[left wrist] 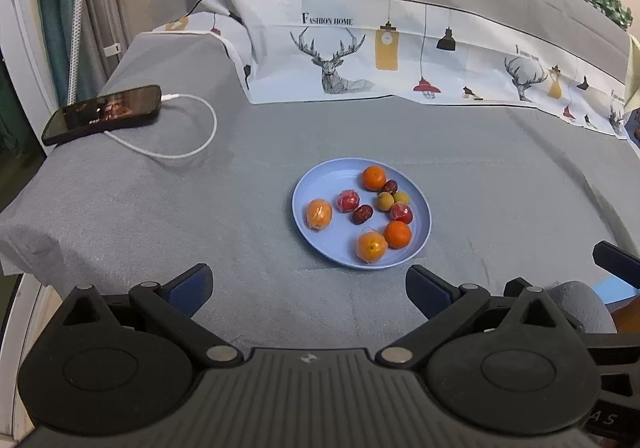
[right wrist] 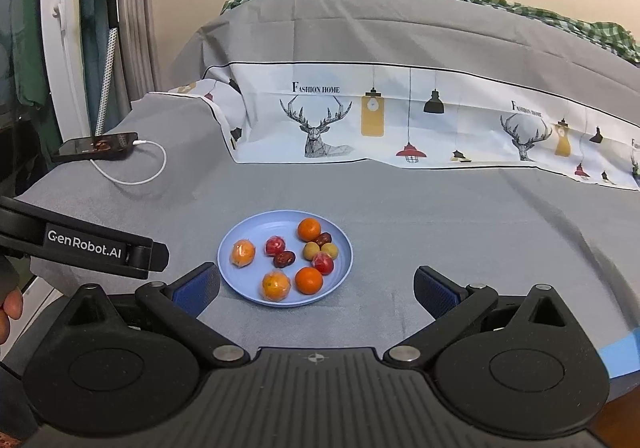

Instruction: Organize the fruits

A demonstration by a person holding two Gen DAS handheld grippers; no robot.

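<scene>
Phone (left wrist: 102,115) at far left on the grey cloth (left wrist: 200,208), screen lit, white cable (left wrist: 188,152) looping from it. Left gripper (left wrist: 308,288) — jaws spread wide, nothing between them, hanging near the plate's near-left edge. Plate (left wrist: 316,248), blue, at mid-table, holding all the fruit in view: wrapped orange (left wrist: 319,214) at left; wrapped red fruit (left wrist: 347,201) and dark date (left wrist: 362,214) beside it; orange (left wrist: 374,178) at the far rim with a second date (left wrist: 390,187) touching it; two pale round fruits (left wrist: 394,201); a second red fruit (left wrist: 401,213); then a wrapped orange (left wrist: 371,247) and a bare one (left wrist: 397,234) at the near rim. Kinds lie mixed, not grouped. Right gripper (right wrist: 316,288) — likewise wide apart and empty, low before the plate, which sits between its fingers and slightly left in its view. Printed cloth (left wrist: 400,60) behind. Stage, as judged: fruit gathered on one plate fits either a finished collection or a sort yet to come; no second container shows. Any grasp here would call for a light closing on small, round, film-slick pieces packed close.
</scene>
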